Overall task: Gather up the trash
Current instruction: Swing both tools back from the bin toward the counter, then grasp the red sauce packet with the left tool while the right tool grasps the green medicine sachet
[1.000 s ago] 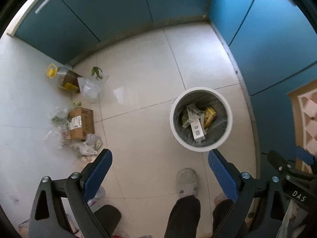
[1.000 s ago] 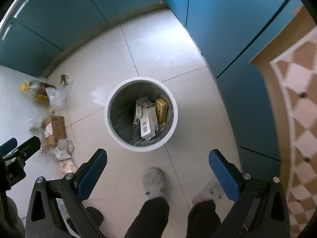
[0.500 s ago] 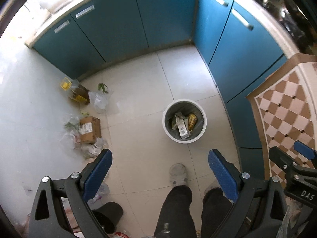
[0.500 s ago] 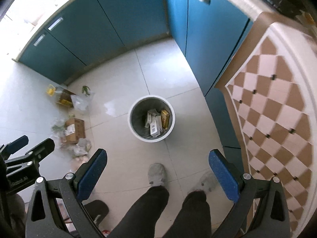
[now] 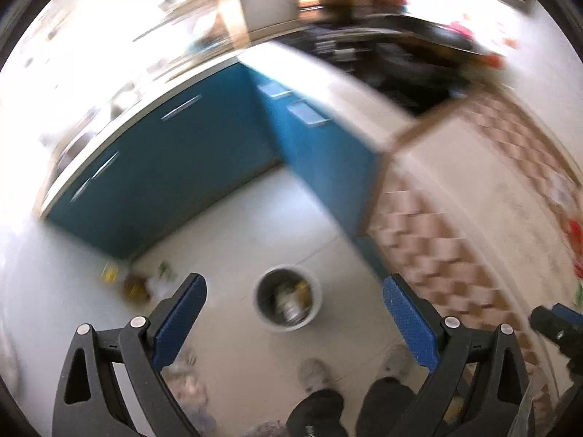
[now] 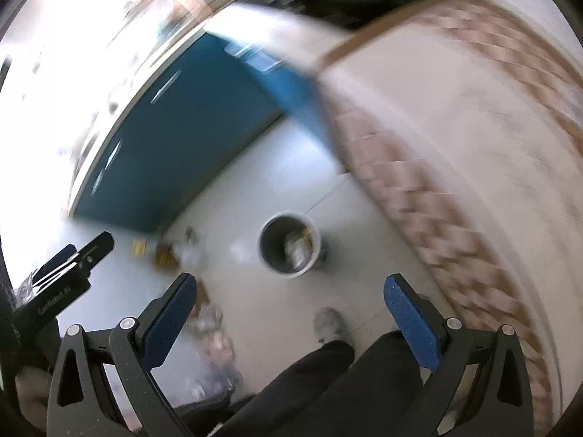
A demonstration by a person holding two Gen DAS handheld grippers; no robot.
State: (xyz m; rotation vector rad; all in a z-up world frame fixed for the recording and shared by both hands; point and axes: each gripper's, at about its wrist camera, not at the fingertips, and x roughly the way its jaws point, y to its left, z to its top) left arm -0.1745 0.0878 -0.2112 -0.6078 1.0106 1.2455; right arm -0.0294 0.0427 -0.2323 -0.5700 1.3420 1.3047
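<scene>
The loose trash (image 5: 136, 286) is what I care about here: a blurred scatter on the pale floor, in the lower left of the left wrist view, just up and left of my left finger pad. I can make out a yellowish scrap, a brownish lump and something green, no more than that through the motion blur. A second clump (image 5: 186, 382) lies lower, partly hidden behind the same finger. In the right wrist view the same scatter (image 6: 165, 253) sits left of centre, above the left pad.

The bin (image 5: 288, 304) stands to the right of that litter, low in the middle of the frame, with boxes already inside it. It is well apart from the scatter, with bare tile between them.

My left gripper (image 5: 293, 322) is spread wide and holds nothing. My right gripper (image 6: 289, 318) is likewise spread wide and empty. Both hang high above the floor, nowhere near contact.

I judge the left gripper the nearer one, since the litter lies on its side, down and to the left of its line of sight. The scatter seems to run as a strip from the blue cabinets (image 5: 175, 171) toward my feet (image 5: 315, 375). I cannot tell any single piece's long axis at this blur.
</scene>
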